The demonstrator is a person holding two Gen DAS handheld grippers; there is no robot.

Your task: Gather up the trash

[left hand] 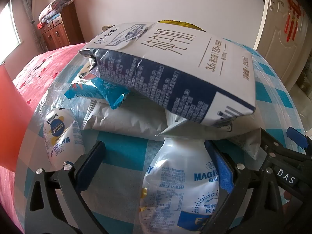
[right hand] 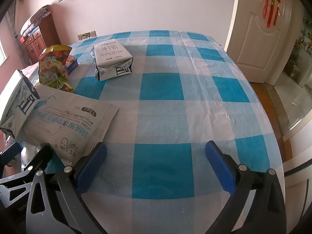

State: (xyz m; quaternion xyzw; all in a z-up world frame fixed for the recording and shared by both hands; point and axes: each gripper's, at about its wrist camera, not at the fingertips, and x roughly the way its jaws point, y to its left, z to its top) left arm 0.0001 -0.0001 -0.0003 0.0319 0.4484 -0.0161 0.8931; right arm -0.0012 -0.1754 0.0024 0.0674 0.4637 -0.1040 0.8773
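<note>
Both hand-held grippers gape empty: the left hand-held gripper [left hand: 156, 161] straddles a bottle [left hand: 181, 185]; closing could topple the milk carton [left hand: 175, 68] overhead.

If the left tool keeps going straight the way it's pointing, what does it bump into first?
Probably the white drink bottle, already lying between the open left tool fingers. Past it comes the milk carton, though depth is hard to judge.

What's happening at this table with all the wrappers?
A person holding two grippers is collecting trash. The left gripper is open around a white yogurt bottle beside a flattened milk carton. The right gripper hovers open above the checked tablecloth, holding nothing.
</note>
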